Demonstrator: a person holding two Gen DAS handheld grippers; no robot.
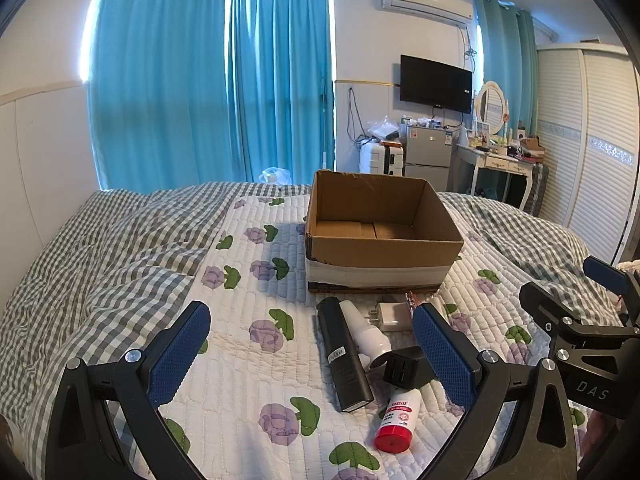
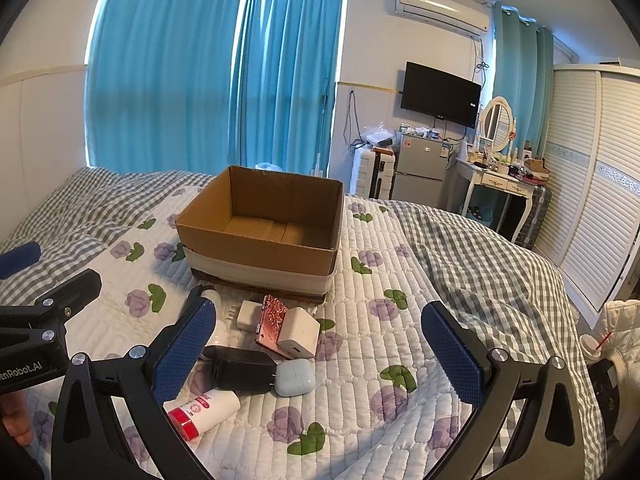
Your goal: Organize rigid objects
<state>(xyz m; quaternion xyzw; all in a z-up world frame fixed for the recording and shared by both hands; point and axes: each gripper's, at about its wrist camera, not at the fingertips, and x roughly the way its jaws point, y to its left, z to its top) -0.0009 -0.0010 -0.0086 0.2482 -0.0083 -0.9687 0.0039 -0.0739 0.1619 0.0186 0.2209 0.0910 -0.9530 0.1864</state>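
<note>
An empty open cardboard box stands on the quilted bed. In front of it lie a long black device, a white bottle-shaped item, a white plug charger, a black adapter, a red-capped white tube, a pink patterned case, a white cube charger and a pale blue earbud case. My left gripper is open above the pile. My right gripper is open, just right of the pile.
The bed carries a floral quilt and a grey checked duvet. Beyond the bed stand a small fridge, a white suitcase, a dressing table and a wardrobe. Blue curtains cover the window.
</note>
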